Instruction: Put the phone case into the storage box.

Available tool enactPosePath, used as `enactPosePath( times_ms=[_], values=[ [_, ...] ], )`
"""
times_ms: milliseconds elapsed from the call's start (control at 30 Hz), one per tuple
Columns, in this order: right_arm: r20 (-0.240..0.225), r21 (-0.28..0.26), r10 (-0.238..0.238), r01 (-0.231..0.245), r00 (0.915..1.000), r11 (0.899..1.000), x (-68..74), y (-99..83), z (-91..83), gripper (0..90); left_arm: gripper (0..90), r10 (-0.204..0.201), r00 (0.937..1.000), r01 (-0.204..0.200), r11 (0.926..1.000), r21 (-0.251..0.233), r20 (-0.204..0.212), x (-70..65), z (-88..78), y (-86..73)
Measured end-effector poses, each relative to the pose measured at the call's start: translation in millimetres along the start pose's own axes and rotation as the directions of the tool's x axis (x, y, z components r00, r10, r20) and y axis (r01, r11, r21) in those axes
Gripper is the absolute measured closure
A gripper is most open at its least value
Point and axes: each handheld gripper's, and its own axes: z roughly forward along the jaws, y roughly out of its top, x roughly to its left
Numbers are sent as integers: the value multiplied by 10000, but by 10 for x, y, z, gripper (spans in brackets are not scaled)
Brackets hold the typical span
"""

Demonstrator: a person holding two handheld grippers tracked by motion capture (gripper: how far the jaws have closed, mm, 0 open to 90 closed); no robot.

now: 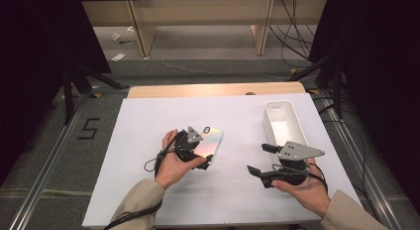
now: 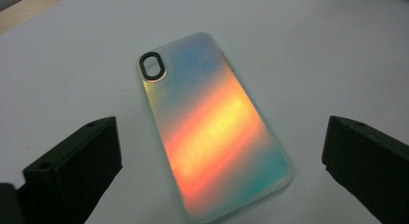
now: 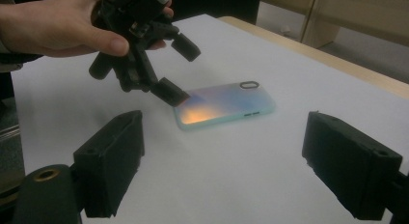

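Flat iridescent phone case (image 2: 212, 127), glossy plastic w/ pale mint rim and an oval camera cut-out, lies back-up on the white table sheet (image 1: 163, 200). All places rel. to the white rectangular plastic bin (image 1: 285, 122): case sits well left of it and a bit nearer the person, apart from it.

Left gripper (image 1: 208, 158) hangs right over the case's near end, jaws spread wide w/ the case between them, pads not pressing on it yet – so released, nothing held. Right gripper (image 1: 260, 159) is just in front of the bin's near end, jaws also wide apart & empty, pointing toward the case.

Handling, my guess: very light, thin shell, prob. a bit flexy at the rim, stiff-ish across the back. Glossy face = slippery, and lying flat on the sheet there's little edge to get under. Not fragile, but a hard squeeze could bow it or pop it out sideways.

Best hold: across the short width, pads on the two long mint edges, near the middle or lower half, away from the camera hole. Moderate squeeze, keep it level when lifting.
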Motion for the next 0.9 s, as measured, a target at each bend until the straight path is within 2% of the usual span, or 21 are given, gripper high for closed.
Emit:
enactPosePath(
  times_ms=[433,900],
  values=[
    [-20,-43,13,-13,10000,10000,4,-5,4,158,0,-94,9999,89,9988,477,100,-17,170,14],
    [-35,-41,-33,32,10000,10000,3,-14,15,158,0,-188,9998,183,9967,789,50,-8,285,18]
  ],
)
